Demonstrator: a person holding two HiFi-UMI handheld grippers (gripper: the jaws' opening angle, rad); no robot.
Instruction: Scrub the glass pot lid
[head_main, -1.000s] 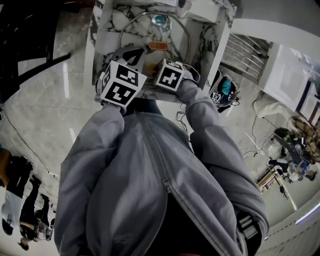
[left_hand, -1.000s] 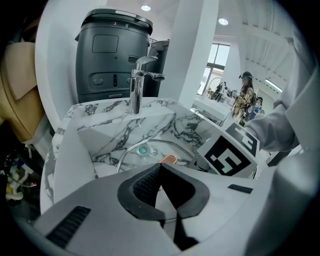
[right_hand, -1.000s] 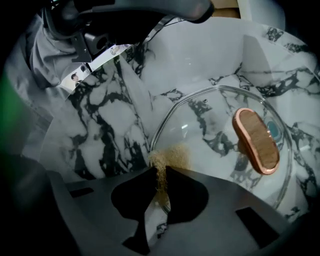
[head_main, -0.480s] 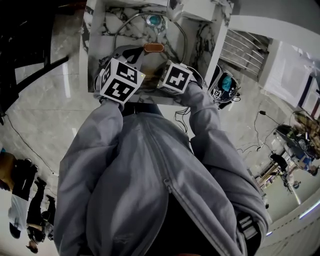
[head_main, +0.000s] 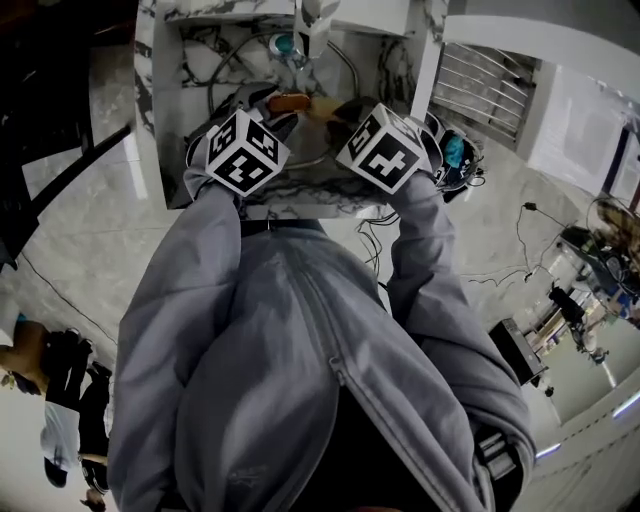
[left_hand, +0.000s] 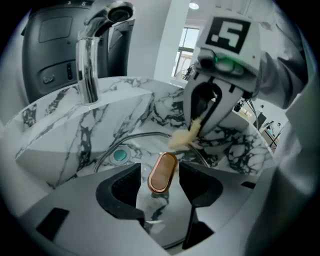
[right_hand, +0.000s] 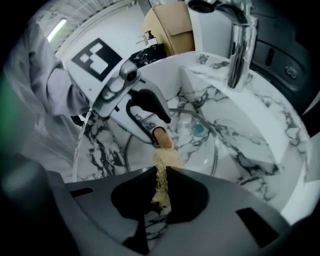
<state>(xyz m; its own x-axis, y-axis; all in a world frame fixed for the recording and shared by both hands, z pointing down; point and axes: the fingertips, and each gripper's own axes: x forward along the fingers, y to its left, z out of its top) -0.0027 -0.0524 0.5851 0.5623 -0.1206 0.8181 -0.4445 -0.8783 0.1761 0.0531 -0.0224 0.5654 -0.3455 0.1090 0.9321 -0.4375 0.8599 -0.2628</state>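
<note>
The glass pot lid (left_hand: 131, 137) lies in the marble sink (head_main: 165, 130), its oval copper handle (left_hand: 162, 171) pointing up. My left gripper (left_hand: 160, 184) hangs over it with the handle between its jaws. Those jaws have just been opening and their pads stand clear of the handle on both sides. In the head view the handle (head_main: 288, 101) shows just beyond the left gripper (head_main: 265, 112). My right gripper (right_hand: 160, 192) is shut on a tan fibrous scrubber (right_hand: 161, 175). The scrubber's loose end hangs over the lid (right_hand: 215, 145), next to the handle (right_hand: 161, 137).
A chrome faucet (left_hand: 87, 65) rises at the sink's back edge, with a teal drain plug (left_hand: 120, 156) below it. A black appliance (left_hand: 55, 45) stands behind the faucet. A slatted rack (head_main: 480, 85) sits right of the sink. People stand on the floor at lower left (head_main: 60, 400).
The right gripper has swung to the right, away from the left one, and the scrubber now shows beside the handle. The left gripper has dropped toward the lid.
</note>
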